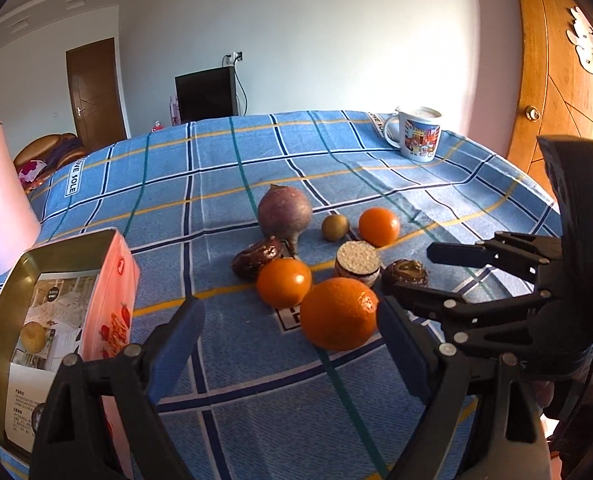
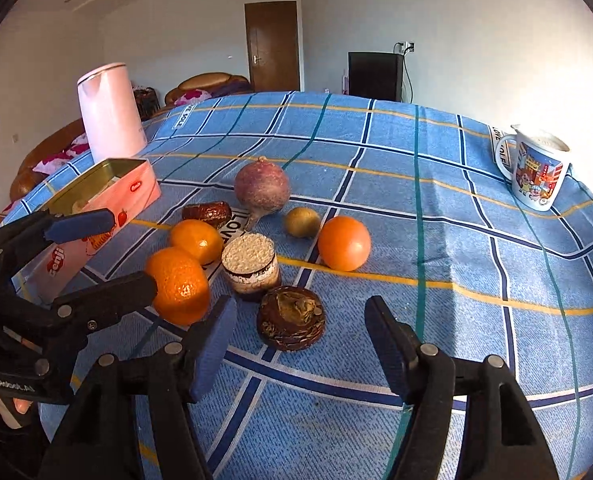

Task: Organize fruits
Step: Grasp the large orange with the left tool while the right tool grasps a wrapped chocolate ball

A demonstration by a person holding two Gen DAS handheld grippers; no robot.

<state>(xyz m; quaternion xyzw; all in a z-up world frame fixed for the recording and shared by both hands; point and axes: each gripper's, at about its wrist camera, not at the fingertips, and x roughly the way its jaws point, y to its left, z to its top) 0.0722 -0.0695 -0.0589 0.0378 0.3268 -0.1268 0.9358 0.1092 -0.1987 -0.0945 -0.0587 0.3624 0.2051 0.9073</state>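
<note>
Both grippers' jaws agape, nearest orange (image 1: pixel 338 314) beside chocolate cake (image 2: pixel 290 317), pink tin (image 1: pixel 56 312) leftward.

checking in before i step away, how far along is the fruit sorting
Barely started. One pale round fruit lies in the tin. Both the left gripper and right gripper are open and hold nothing. Three oranges and the kiwi remain on the tablecloth.

The left claw (image 1: pixel 290 344) hangs spread above the blue checked surface (image 1: pixel 256 392), the nearest orange (image 1: pixel 338 314) just beyond its fingertips. The right claw (image 1: pixel 410 272), also spread, reaches in beside a chocolate pastry (image 1: pixel 405 273).
</note>
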